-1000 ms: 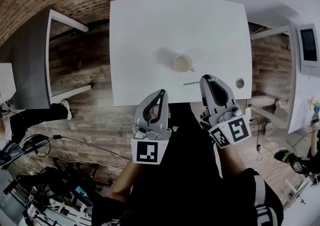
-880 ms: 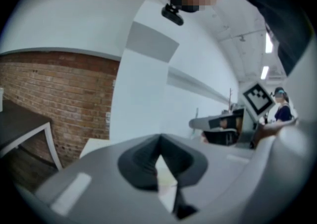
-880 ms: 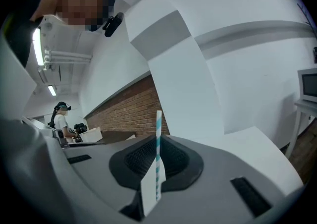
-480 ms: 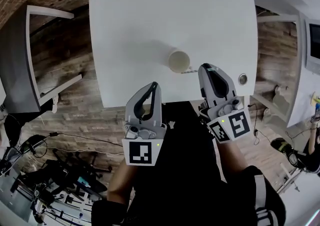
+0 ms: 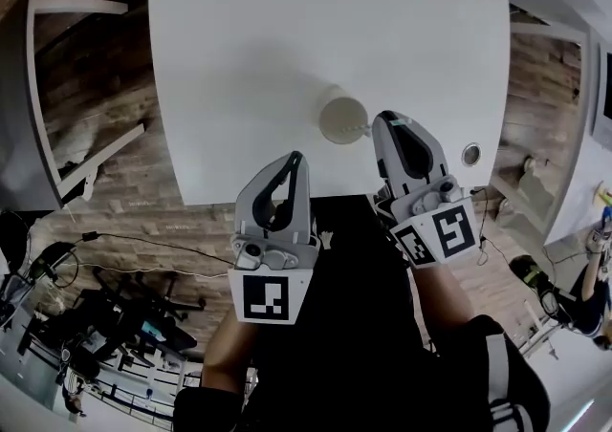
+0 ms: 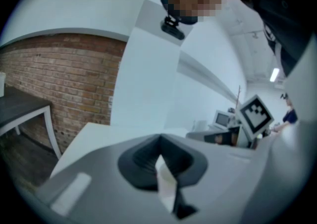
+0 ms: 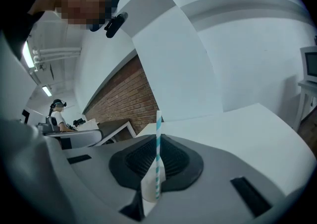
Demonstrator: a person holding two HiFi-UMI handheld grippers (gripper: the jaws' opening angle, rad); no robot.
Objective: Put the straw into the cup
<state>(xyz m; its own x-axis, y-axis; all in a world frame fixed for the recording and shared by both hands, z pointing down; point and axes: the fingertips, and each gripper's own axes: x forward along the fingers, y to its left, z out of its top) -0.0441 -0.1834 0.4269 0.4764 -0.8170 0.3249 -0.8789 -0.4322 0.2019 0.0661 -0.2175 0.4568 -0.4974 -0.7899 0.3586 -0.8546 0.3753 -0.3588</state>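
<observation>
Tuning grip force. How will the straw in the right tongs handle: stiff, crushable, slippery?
The straw stands straight above the shut right tongs, so it is likely stiff enough along its length. It is thin and looks like striped paper, so it is probably very light and easily crushed. Being round, it may roll if dropped on the table.

Teal-and-white striped straw (image 7: pixel 158 153). Cream cup (image 5: pixel 341 120), plain white table (image 5: pixel 249 57). Both left gripper (image 5: pixel 293 161) and right gripper (image 5: pixel 387 121): grey, black-and-white square markers. Red-brown brick wall (image 6: pixel 64 79).
</observation>
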